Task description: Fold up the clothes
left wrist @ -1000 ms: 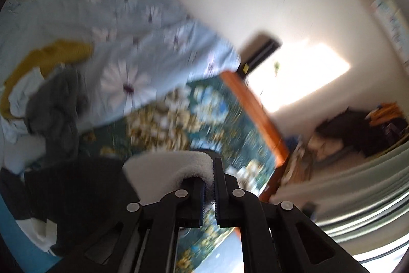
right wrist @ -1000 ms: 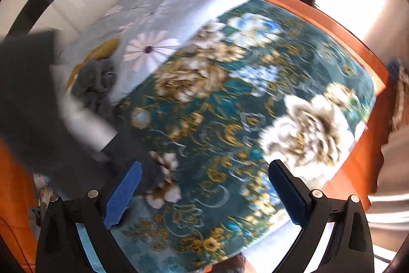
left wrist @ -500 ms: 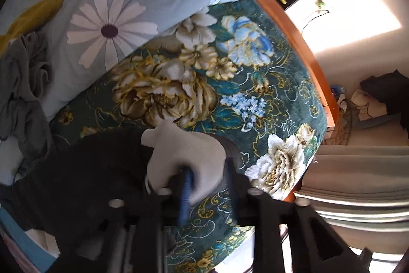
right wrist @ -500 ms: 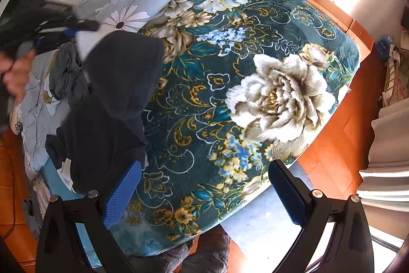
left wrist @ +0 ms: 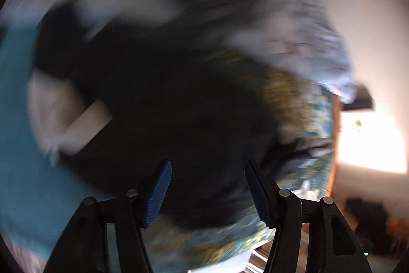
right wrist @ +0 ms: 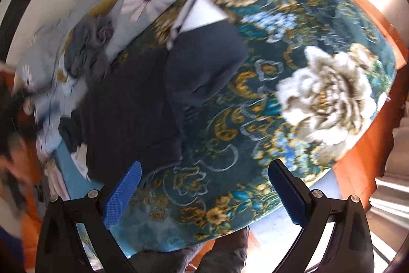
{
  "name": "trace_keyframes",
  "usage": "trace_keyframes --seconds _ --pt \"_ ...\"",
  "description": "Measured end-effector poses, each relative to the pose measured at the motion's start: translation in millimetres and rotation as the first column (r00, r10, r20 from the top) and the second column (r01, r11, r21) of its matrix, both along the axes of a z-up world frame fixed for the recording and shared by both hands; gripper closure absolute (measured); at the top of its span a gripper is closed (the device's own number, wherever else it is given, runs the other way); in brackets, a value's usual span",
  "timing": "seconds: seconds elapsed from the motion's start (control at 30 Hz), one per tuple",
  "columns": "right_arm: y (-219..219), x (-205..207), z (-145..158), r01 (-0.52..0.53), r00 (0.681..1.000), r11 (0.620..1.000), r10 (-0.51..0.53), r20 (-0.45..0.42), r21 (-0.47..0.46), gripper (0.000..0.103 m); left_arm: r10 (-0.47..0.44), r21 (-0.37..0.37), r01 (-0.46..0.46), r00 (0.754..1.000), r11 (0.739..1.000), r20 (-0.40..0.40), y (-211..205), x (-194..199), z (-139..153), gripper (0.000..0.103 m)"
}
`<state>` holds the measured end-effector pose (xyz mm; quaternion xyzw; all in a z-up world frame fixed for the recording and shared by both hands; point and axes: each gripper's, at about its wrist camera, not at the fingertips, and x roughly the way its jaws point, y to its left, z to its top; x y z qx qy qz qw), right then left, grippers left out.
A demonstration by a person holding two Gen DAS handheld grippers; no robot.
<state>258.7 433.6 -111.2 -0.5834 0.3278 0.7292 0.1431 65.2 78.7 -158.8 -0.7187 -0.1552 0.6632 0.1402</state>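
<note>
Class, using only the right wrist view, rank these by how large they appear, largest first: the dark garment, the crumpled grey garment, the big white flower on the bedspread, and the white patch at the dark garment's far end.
1. Dark garment.
2. White flower.
3. Crumpled grey garment.
4. White patch.

Fisheye distortion makes places two and three unsure.

— Where did my left wrist view look from?
— Close above the dark garment point(left wrist: 179, 99), facing steeply down, all blurred.
— And my right?
— Higher, back from the bed's near edge, facing down across the blanket point(right wrist: 294, 47). Both views shared that garment point(right wrist: 143, 104) and blanket point(left wrist: 301, 104).
</note>
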Motion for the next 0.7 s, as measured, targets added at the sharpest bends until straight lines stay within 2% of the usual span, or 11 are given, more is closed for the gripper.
trace_keyframes --seconds 0.1,0.17,0.23,0.37,0.5,0.63,0.7 --pt "-13 -13 -8 -0.055 0.998 0.998 0.055 0.019 -0.010 0.003 0.167 -0.033 -0.164 0.977 0.986 0.136 -69 34 -52 0.040" --pt "-19 -20 -15 -0.065 0.997 0.998 0.066 0.036 -0.027 0.003 0.266 0.000 -0.270 0.946 0.963 0.185 -89 49 -78 0.040" --pt "-20 -23 -21 -0.053 0.997 0.997 0.056 0.049 -0.049 0.003 0.322 0.052 -0.340 0.923 0.939 0.211 -93 60 -97 0.040" --pt "-23 -24 -30 -0.041 0.997 0.997 0.045 0.066 -0.063 0.003 0.347 0.126 -0.383 0.907 0.915 0.239 -79 75 -125 0.040" --pt "-21 -18 -34 -0.033 0.996 0.997 0.038 0.077 -0.068 0.003 0.330 0.181 -0.376 0.913 0.909 0.238 -58 88 -137 0.040" --pt "-25 -10 -39 -0.068 0.994 0.995 0.074 0.079 -0.070 0.003 0.345 0.176 -0.384 0.913 0.906 0.217 -44 90 -144 0.040" --pt "-28 -6 -45 -0.075 0.994 0.994 0.081 0.070 -0.084 0.003 0.384 0.184 -0.422 0.899 0.888 0.211 -44 94 -141 0.040"
